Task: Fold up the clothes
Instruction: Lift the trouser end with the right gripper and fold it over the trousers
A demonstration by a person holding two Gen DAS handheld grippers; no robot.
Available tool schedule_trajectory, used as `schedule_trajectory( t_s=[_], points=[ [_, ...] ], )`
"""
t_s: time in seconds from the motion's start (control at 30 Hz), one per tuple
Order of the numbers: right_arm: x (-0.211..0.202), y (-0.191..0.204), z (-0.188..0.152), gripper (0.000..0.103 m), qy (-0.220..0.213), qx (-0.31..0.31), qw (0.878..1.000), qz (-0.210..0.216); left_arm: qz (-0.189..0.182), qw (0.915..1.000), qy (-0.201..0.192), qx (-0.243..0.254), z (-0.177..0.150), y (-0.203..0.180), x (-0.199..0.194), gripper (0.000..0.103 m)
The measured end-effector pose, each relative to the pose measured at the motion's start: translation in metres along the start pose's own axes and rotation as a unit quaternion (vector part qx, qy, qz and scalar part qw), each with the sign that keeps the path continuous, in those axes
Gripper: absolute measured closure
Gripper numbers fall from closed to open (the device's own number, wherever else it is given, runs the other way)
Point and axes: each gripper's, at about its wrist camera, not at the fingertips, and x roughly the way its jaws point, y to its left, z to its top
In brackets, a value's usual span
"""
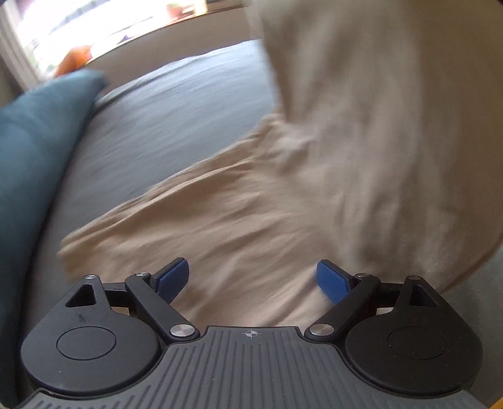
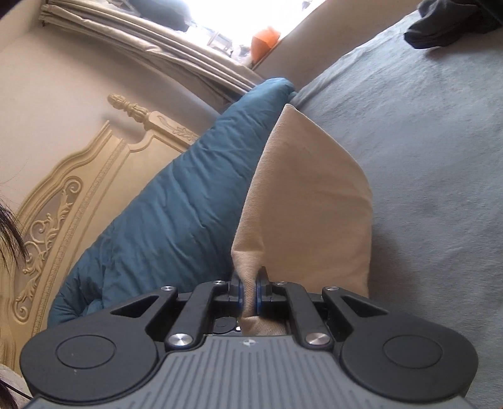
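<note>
A: Pointing steeply down, the left gripper (image 1: 253, 278) is held over the beige garment (image 1: 251, 201) on the grey bed (image 1: 176, 103), jaws spread, nothing gripped.

B: Right gripper (image 2: 248, 291) is angled shallowly; jaws are clenched on a lifted garment fold beside the teal pillow (image 2: 176, 201).

- A grey bedsheet (image 2: 424, 157) covers the mattress, lightly creased across its surface.
- A teal pillow (image 2: 176, 204) lies along the head of the bed, its edge meeting the sheet.
- An ornate cream headboard (image 2: 78, 188) with carved scrollwork and a finial rises behind the pillow.
- Beige curtains (image 2: 151, 47) hang gathered beside a bright window (image 1: 94, 25).
- An orange object (image 2: 265, 39) sits on the sill; what it is cannot be told.
- A dark bundle of cloth (image 2: 449, 25) rests at the sheet's far corner.
</note>
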Motion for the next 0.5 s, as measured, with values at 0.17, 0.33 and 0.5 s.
schedule_trajectory(
  t_s=[0.17,0.33,0.5],
  points=[
    [0.042,0.011,-0.002,0.095,0.028,0.000,0.999,0.040,0.085,0.9946,0.010,-0.058,-0.014,0.057,-0.040,0.014],
    [0.112,0.012,-0.007,0.095,0.076,0.017,0.994,0.072,0.121,0.9726,0.002,-0.198,-0.037,0.125,-0.064,0.022],
    [0.183,-0.004,-0.021,0.095,0.130,0.046,0.988,0.064,0.042,0.9355,-0.004,-0.351,-0.069,0.168,-0.064,0.028]
  ],
)
